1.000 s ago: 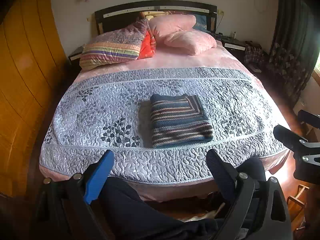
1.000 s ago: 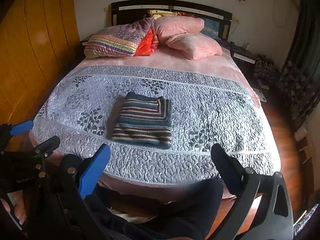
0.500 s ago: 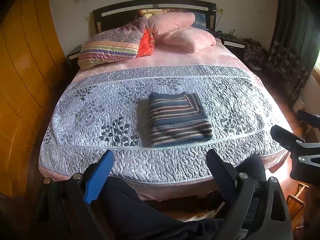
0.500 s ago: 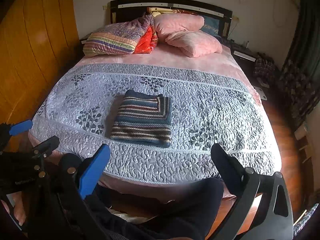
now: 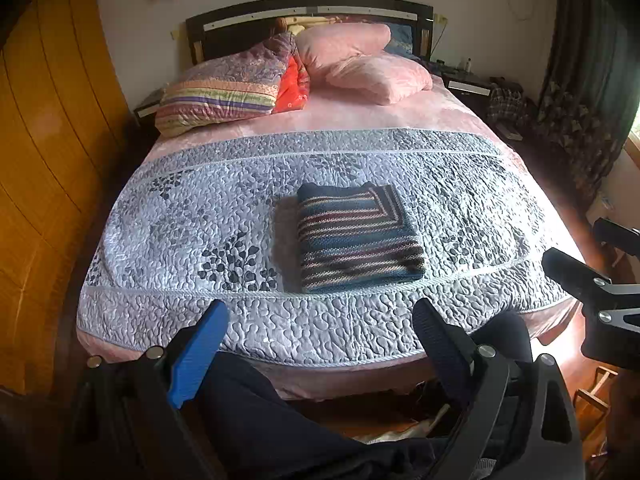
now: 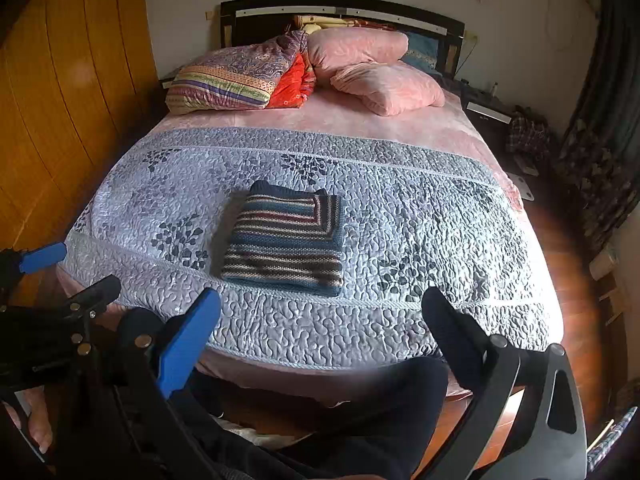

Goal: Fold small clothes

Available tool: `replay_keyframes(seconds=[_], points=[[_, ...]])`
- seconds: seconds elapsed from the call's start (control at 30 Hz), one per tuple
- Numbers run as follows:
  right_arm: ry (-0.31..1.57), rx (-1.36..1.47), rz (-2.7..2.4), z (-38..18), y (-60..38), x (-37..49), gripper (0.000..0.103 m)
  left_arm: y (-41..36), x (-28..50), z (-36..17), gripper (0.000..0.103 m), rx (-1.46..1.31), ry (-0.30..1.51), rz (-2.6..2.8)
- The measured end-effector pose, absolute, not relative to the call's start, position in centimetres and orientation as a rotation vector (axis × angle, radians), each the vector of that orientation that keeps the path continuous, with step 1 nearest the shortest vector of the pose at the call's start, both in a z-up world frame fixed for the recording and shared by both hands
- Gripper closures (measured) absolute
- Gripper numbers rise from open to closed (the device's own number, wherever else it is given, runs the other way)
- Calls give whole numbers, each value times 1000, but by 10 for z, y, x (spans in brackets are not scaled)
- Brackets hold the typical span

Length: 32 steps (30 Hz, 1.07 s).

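Lying folded into a neat rectangle on the grey quilted bedspread (image 5: 180, 216), toward the foot of the bed: a striped knitted garment (image 5: 356, 236), also showing in the right wrist view (image 6: 286, 240). Resting well apart from both grippers, with nothing touching it.

Hanging short of the bed's foot, the left gripper (image 5: 320, 340), fingers spread wide, gripping nothing. Likewise gaping wide and empty, the right gripper (image 6: 320, 324), also short of the mattress edge.

Crowding the head of the bed: a striped multicoloured pillow (image 5: 224, 88), an orange-red cushion (image 5: 294, 88) just beside it, and two pink pillows (image 5: 372, 64) leaning on the dark headboard (image 5: 308, 10). Running along the left: wooden wardrobe doors (image 5: 48, 140). Hanging at the right: dark patterned curtains (image 5: 588, 80).

Blocking the lower frame in both views: dark trouser legs (image 5: 280, 432) of the person. Being cut off at the right edge, a nightstand (image 5: 468, 84) with small items on it, possibly bottles, too blurred for certainty.
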State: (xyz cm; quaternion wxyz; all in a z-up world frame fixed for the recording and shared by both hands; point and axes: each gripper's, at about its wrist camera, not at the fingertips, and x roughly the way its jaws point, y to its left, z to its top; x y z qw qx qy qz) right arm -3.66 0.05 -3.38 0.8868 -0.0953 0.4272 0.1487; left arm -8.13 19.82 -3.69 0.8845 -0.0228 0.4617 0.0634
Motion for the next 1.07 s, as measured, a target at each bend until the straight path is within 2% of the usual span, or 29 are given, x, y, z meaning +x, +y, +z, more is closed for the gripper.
replay_keyframes(seconds=[1.07], points=[[868, -192, 309, -29, 3, -38, 3, 199, -81, -38, 9, -37, 960, 126]])
